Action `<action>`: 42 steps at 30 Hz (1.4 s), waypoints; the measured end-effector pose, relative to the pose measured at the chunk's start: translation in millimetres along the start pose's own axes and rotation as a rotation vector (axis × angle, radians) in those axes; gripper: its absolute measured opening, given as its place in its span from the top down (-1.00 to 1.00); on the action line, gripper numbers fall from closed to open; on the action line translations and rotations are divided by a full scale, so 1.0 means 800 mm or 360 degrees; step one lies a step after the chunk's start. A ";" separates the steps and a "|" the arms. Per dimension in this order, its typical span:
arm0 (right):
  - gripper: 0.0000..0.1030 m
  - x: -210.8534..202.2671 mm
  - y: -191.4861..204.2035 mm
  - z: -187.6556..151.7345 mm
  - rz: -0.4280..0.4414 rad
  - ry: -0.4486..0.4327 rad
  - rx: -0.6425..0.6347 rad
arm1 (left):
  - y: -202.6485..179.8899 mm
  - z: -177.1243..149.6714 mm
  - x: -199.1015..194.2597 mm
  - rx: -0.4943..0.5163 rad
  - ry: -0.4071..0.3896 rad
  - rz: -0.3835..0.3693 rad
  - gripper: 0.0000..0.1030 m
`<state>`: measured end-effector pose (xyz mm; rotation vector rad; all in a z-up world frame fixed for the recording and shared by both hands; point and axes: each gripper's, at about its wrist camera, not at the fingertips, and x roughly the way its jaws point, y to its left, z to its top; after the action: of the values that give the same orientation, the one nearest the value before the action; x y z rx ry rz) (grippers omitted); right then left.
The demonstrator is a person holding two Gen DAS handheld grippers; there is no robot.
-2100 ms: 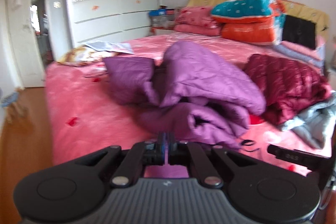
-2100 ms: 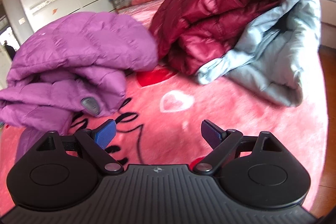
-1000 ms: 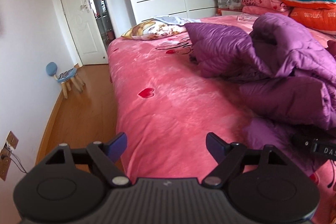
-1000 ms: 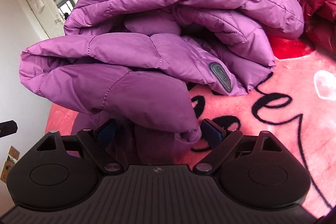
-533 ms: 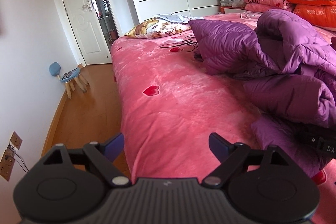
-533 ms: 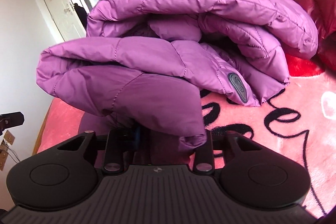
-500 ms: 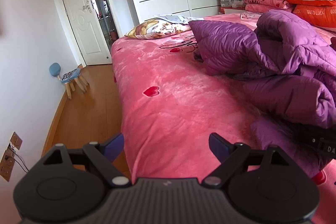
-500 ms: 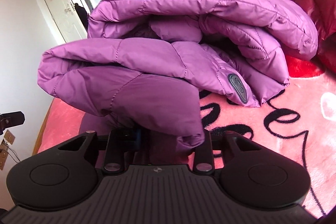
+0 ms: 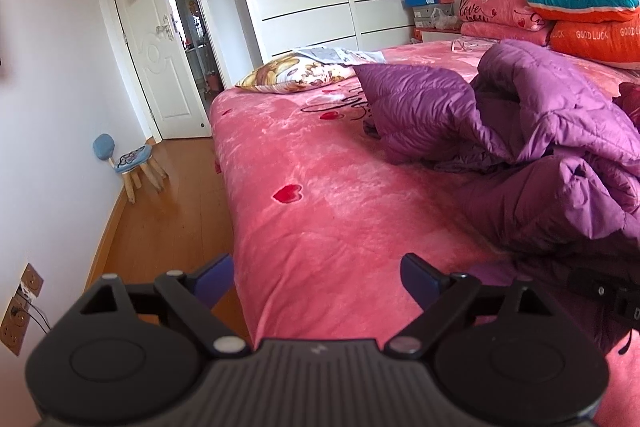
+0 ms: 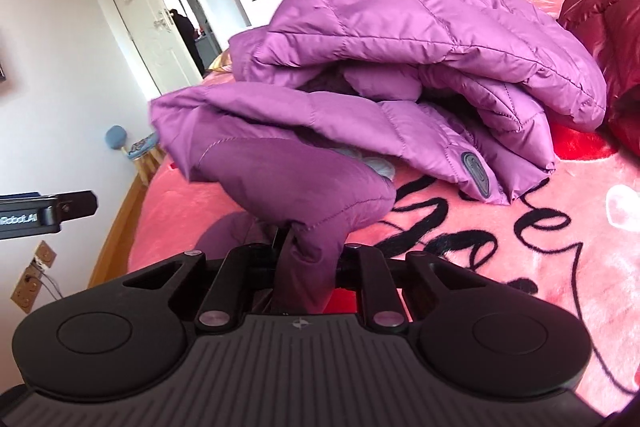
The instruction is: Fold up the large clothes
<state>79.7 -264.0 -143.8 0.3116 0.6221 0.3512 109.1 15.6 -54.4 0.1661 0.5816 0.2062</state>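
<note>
The purple down jacket [image 10: 400,39] lies in a loose heap on the bed [image 9: 320,195], directly ahead of the right hand-held gripper [image 10: 304,259] and off to the right of the left hand-held gripper [image 9: 316,275]. It is puffy and quilted in stitched channels, with a smooth, faintly shiny shell that slumps into rounded rolls. The bed is covered by a plush pink blanket [image 10: 540,235] printed with red hearts and black script. Past the jacket, to the right, sits a bundle of dark red quilted clothing [image 10: 600,39], and far ahead are stacked pillows [image 9: 584,11], orange, teal and pink.

The right hand-held gripper is closed narrowly on a hanging fold of the jacket, the fabric pinched between its jaws and lifted a little off the blanket. The left hand-held gripper is spread wide and holds nothing, poised over bare blanket near the bed's edge, apart from the jacket.

The step in hand looks like pulling the jacket out of its heap so it can be laid flat. To do this well, the pinch should probably stay firm, since the slick shell may slip, and the empty gripper would best take a second edge or corner well apart from the first, so the bulky padding spreads evenly rather than twisting.

A small oval rubber patch [image 10: 474,169] marks one hem.
</note>
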 end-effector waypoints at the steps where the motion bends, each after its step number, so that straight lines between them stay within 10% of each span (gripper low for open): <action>1: 0.66 0.002 0.004 0.001 0.0014 0.0001 0.0017 | 0.001 0.001 -0.002 -0.0001 -0.0004 -0.0001 -0.76; 18: 0.67 -0.021 0.059 -0.010 0.0385 0.0095 0.0229 | 0.003 0.011 -0.057 0.0009 -0.0117 -0.0056 -0.77; 42: 0.70 -0.013 0.178 -0.045 0.0268 0.0046 0.0201 | 0.024 0.007 -0.121 0.0015 -0.0256 -0.0138 -0.85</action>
<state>18.2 -134.2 -111.4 0.4825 0.6493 0.4796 30.6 10.7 5.1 0.1644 0.4285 0.1049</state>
